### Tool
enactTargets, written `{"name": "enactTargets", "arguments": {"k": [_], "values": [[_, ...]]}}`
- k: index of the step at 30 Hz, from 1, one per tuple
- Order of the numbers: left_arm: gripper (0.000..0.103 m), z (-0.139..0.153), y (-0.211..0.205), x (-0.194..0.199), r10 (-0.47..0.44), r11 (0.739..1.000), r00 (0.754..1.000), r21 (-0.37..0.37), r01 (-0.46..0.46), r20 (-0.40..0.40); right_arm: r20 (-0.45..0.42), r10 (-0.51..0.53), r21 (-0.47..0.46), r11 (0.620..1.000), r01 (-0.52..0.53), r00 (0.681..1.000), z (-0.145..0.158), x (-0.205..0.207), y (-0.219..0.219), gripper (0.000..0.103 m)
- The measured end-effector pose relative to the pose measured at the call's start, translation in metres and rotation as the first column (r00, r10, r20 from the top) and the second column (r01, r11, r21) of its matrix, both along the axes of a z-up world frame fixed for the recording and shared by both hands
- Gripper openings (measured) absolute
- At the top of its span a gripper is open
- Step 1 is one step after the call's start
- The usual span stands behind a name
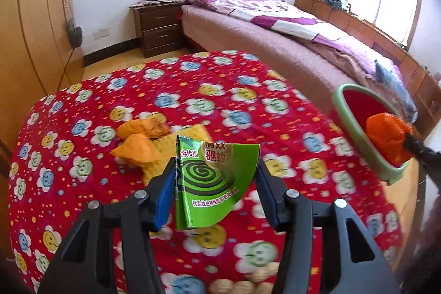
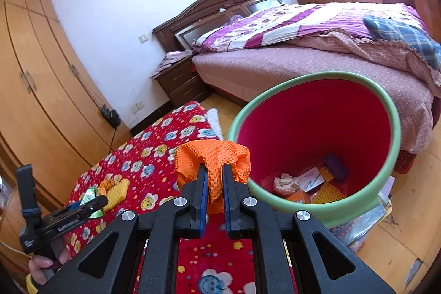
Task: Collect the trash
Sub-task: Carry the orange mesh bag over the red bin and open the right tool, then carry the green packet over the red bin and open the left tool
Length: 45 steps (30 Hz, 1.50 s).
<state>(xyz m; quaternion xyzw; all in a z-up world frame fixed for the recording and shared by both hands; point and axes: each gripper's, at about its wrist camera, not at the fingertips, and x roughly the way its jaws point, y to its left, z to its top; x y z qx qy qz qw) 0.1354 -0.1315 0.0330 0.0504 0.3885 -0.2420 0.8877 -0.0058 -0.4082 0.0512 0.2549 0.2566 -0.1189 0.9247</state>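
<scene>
The right claw (image 2: 214,170) is clamped tight on a crumpled orange textured wrapper (image 2: 213,156), carried at the near rim of the round bin with a green rim and red inside (image 2: 391,128), which lies just ahead and to its right. Inside the bin already sit several scraps: small boxes, a white card and a yellow textured piece, so part of the collecting looks done. The left claw (image 1: 217,183), about half open, grips a flat green mosquito-coil packet (image 1: 215,178) between its blue pads, lifted above the red flower-patterned surface (image 1: 110,211). Just beyond that claw, a crumpled yellow-orange wrapper (image 1: 140,145) lies on the cloth, not yet picked up. Both held pieces have yet to be dropped in.
</scene>
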Motion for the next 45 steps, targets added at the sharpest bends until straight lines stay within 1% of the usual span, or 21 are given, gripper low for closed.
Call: {"name": "enactTargets", "arguments": {"k": [6, 14, 17, 21, 23, 28, 29, 30, 31, 35, 45], "values": [[0.055, 0.014, -0.032, -0.018, -0.056, 0.998, 0.998, -0.021, 0.057, 0.018, 0.015, -0.062, 0.021, 0.998, 0.062, 0.998, -0.001, -0.017, -0.023, 0.01], [0.055, 0.021, -0.078, -0.033, -0.141, 0.989, 0.99, -0.053, 0.142, 0.017, 0.013, -0.165, 0.067, 0.984, 0.164, 0.986, -0.011, -0.044, -0.061, 0.011], [0.055, 0.022, -0.096, -0.038, -0.168, 0.984, 0.986, -0.061, 0.168, 0.008, 0.008, -0.213, 0.03, 0.977, 0.213, 0.977, -0.012, -0.051, -0.071, 0.012], [0.055, 0.021, -0.118, -0.043, -0.202, 0.978, 0.979, -0.06, 0.202, 0.002, 0.001, -0.25, -0.017, 0.968, 0.25, 0.968, -0.013, -0.054, -0.079, 0.012], [0.055, 0.021, -0.128, -0.045, -0.216, 0.975, 0.976, -0.059, 0.215, 0.0, -0.006, -0.257, -0.024, 0.966, 0.256, 0.967, -0.015, -0.054, -0.083, 0.012], [0.055, 0.017, -0.151, -0.049, -0.247, 0.968, 0.969, -0.055, 0.246, -0.009, 0.001, -0.235, 0.009, 0.972, 0.235, 0.972, -0.021, -0.055, -0.088, 0.017], [0.055, 0.017, -0.155, -0.05, -0.253, 0.966, 0.967, -0.055, 0.252, -0.011, 0.007, -0.231, 0.014, 0.973, 0.231, 0.973, -0.022, -0.055, -0.089, 0.019], [0.055, 0.016, -0.158, -0.05, -0.261, 0.964, 0.965, -0.054, 0.26, -0.014, 0.01, -0.229, 0.016, 0.973, 0.228, 0.973, -0.023, -0.056, -0.091, 0.024], [0.055, 0.015, -0.163, -0.051, -0.268, 0.962, 0.963, -0.052, 0.267, -0.016, 0.013, -0.228, 0.018, 0.974, 0.228, 0.974, -0.023, -0.057, -0.092, 0.025], [0.055, 0.01, -0.177, -0.053, -0.291, 0.956, 0.956, -0.047, 0.289, -0.028, 0.018, -0.235, 0.01, 0.972, 0.235, 0.972, -0.023, -0.06, -0.093, 0.026], [0.055, 0.001, -0.219, -0.053, -0.355, 0.935, 0.934, -0.034, 0.354, -0.047, 0.041, -0.27, 0.033, 0.963, 0.269, 0.962, -0.022, -0.075, -0.105, 0.026]]}}
